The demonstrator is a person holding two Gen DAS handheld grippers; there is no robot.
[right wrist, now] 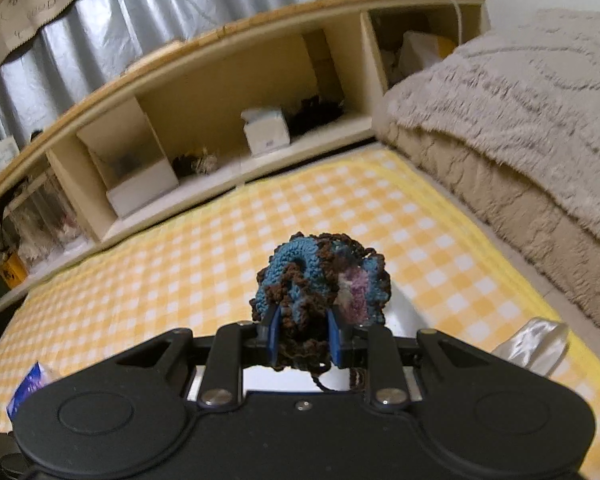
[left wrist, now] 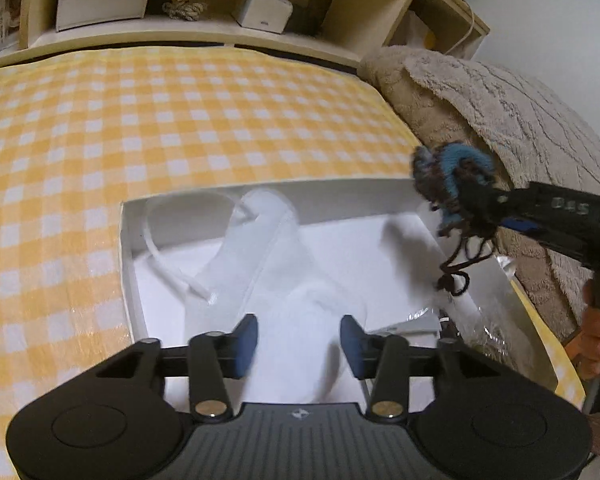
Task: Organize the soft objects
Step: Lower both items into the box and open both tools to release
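Note:
A shallow white box (left wrist: pixel 352 196) lies on the yellow checked sheet (left wrist: pixel 140 120). White cloth (left wrist: pixel 260 248) with a white strap (left wrist: pixel 160 256) is piled inside it. My left gripper (left wrist: pixel 299 344) hovers over the near part of the box, open, with the white cloth showing below the gap between its blue pads. My right gripper (right wrist: pixel 303 340) is shut on a blue and brown crocheted piece (right wrist: pixel 320 280) with a pale purple patch. In the left wrist view the crocheted piece (left wrist: pixel 452 168) hangs at the box's far right corner, held up by the right gripper (left wrist: pixel 466 196), its dark yarn ends dangling.
A fluffy beige blanket (left wrist: pixel 500 112) is heaped along the right side. A wooden headboard shelf (right wrist: pixel 228 92) at the back holds small white boxes (right wrist: pixel 266 130) and dark bundles. Crinkled clear plastic (right wrist: pixel 536 344) lies at the near right. A person's hand (left wrist: pixel 596 336) grips the right tool.

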